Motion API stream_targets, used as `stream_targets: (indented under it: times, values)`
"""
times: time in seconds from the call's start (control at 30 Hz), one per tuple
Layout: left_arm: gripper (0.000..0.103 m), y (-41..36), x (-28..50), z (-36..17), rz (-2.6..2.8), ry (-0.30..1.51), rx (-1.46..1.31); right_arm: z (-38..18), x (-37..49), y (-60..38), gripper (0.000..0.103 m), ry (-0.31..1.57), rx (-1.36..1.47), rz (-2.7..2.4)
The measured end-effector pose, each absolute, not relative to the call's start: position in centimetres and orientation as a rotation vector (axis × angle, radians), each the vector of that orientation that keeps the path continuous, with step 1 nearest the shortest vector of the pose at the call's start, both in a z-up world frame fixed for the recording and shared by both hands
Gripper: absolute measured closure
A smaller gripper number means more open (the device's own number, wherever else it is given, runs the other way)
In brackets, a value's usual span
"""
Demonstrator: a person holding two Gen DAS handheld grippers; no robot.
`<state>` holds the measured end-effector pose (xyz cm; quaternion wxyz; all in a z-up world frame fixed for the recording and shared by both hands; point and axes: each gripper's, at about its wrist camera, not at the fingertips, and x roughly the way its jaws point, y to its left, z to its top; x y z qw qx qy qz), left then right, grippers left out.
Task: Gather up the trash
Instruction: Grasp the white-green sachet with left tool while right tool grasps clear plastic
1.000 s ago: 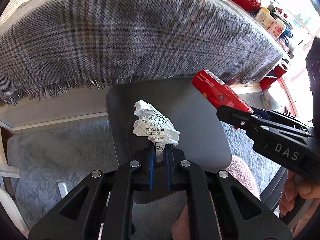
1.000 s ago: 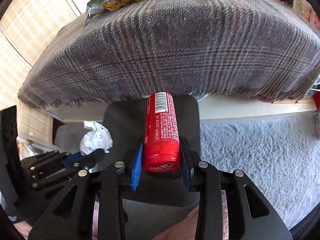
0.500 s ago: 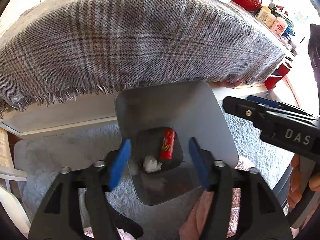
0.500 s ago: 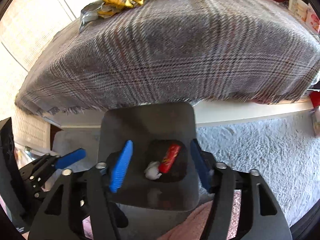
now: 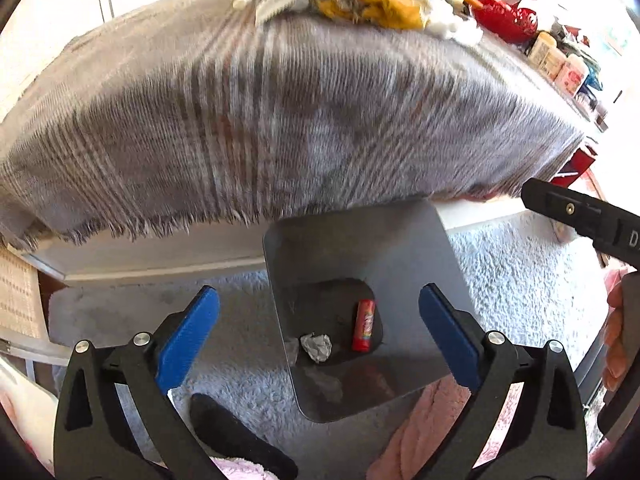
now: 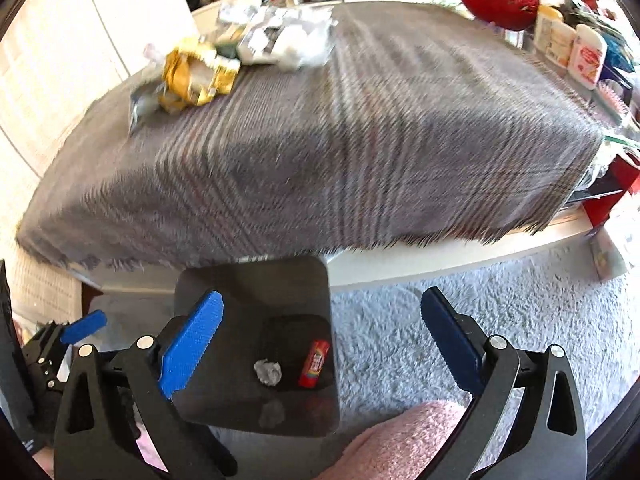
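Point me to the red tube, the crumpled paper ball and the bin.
red tube (image 5: pixel 363 325), left wrist view, middle of its body.
crumpled paper ball (image 5: pixel 317 346), left wrist view, centre of the wad.
bin (image 6: pixel 252 280), right wrist view, bare inner far wall.

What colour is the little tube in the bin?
Red tube, with a colourful label; clearest in the left wrist view.

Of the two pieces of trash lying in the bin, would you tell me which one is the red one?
The red tube, lying on the bin's dark bottom. The crumpled paper ball beside it is pale grey-white and shapeless.
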<state>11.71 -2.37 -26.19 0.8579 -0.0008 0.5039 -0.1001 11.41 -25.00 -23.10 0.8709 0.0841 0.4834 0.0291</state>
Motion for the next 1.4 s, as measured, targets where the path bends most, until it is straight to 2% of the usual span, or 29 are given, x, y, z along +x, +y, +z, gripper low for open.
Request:
stream_targets:
  times: [0.5, 0.87, 0.97, 1.03, 1.17, 1.23, 1.37, 1.4]
  values:
    - [0.008, -0.9, 16.9, -20.0, -0.182, 0.959, -0.008, -17.2, 17.7, -26.0, 0.003, 0.855, 0.163, 0.051]
    - [0.009, -0.4, 24.6, -17.8, -0.156, 0.915, -0.057, -16.2, 23.2, -25.1, 0.004, 0.795, 0.143, 0.074]
    - [0.017, -0.8, 26.3, -18.1, -0.158, 0.919, -0.034, -16.6, 24.5, -24.9, 0.006, 0.798, 0.124, 0.077]
    - [0.024, -1.0, 27.1, -18.4, -0.153, 0.923, -0.017, -17.0, 25.3, -24.9, 0.014, 0.810, 0.125, 0.081]
    - [0.031, -1.1, 28.3, -19.1, -0.168, 0.939, -0.018, -17.9, 26.5, -25.1, 0.021, 0.834, 0.133, 0.076]
    - [0.040, -1.0, 28.8, -19.5, -0.172, 0.950, -0.021, -18.5, 26.9, -25.1, 0.032, 0.853, 0.135, 0.084]
    - [0.054, -1.0, 29.4, -19.9, -0.166, 0.935, 0.005, -19.4, 27.2, -24.9, 0.044, 0.870, 0.139, 0.104]
    - [0.064, -1.0, 29.4, -19.9, -0.168, 0.932, 0.004, -19.4, 27.2, -24.7, 0.048, 0.867, 0.138, 0.109]
